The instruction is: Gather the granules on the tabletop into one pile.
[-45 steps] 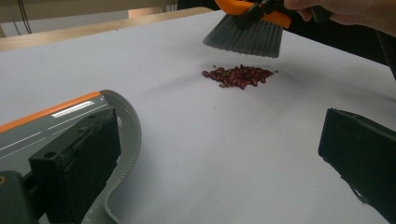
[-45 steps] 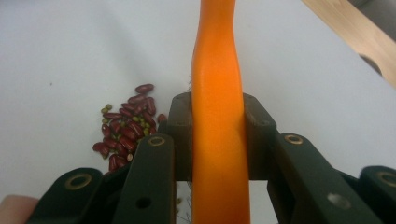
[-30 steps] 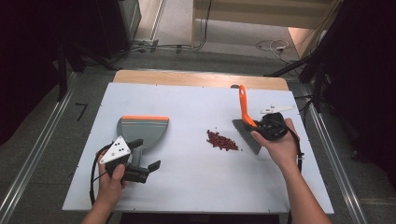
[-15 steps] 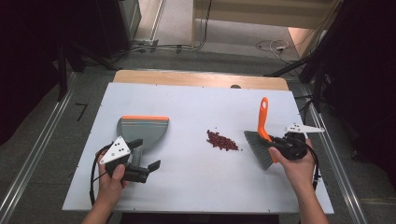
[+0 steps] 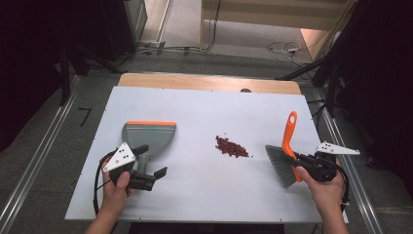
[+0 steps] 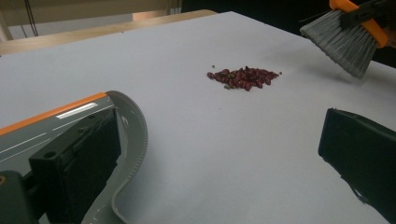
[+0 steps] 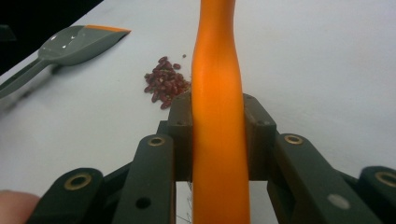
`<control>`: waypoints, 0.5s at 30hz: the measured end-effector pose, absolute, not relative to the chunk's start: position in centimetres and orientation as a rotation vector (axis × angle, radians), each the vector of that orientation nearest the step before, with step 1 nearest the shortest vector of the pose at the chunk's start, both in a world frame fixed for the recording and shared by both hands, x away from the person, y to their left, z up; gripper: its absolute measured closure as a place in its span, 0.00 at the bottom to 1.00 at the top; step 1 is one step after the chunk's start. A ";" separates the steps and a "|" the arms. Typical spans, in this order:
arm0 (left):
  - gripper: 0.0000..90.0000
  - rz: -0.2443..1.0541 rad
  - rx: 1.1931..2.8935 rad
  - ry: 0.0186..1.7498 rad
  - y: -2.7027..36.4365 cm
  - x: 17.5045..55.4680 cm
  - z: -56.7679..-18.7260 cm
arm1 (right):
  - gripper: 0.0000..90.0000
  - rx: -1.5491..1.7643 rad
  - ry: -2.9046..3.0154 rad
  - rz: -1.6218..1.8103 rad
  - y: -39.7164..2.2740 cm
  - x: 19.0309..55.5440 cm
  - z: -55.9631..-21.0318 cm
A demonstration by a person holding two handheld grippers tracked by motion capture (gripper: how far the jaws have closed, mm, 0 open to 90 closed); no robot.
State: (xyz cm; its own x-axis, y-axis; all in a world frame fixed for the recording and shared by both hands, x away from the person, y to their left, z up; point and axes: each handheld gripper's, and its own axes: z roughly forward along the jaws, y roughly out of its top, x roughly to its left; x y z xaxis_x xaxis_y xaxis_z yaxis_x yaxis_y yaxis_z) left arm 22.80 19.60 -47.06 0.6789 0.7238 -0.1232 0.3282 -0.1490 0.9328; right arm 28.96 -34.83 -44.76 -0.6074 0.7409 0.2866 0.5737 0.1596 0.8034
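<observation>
A small pile of red beans (image 5: 232,146) (image 6: 243,77) (image 7: 166,84) lies in the middle of the white table (image 5: 204,107). To its right my right gripper (image 5: 304,163) (image 7: 218,121) is shut on the orange handle of a hand brush (image 5: 290,131) (image 7: 217,93). The grey bristles (image 5: 280,165) (image 6: 343,39) point left toward the beans and hang a little off them. A grey dustpan with an orange lip (image 5: 148,134) (image 6: 46,121) (image 7: 79,44) lies left of the beans. My left gripper (image 5: 152,161) (image 6: 215,163) stands open at the pan's handle end, one jaw beside its rim.
A wooden strip (image 5: 209,83) runs along the table's far edge. Metal rails (image 5: 39,161) flank the table on both sides, and cables (image 5: 282,48) lie on the floor beyond. My right hand is near the table's right front corner.
My right hand carried the brush to the right and nearer the front edge, away from the beans, and the bristles now face left. The left hand and the dustpan stayed put.
</observation>
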 end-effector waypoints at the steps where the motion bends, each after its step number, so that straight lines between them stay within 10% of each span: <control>1: 0.00 0.429 1.746 0.850 19.6 22.8 -47.1 | 0.76 1.296 2.248 1.438 -35.0 29.0 -44.8; 15: 0.00 0.434 1.741 0.849 19.7 22.8 -47.2 | 0.76 1.316 2.236 1.456 -35.3 29.4 -45.2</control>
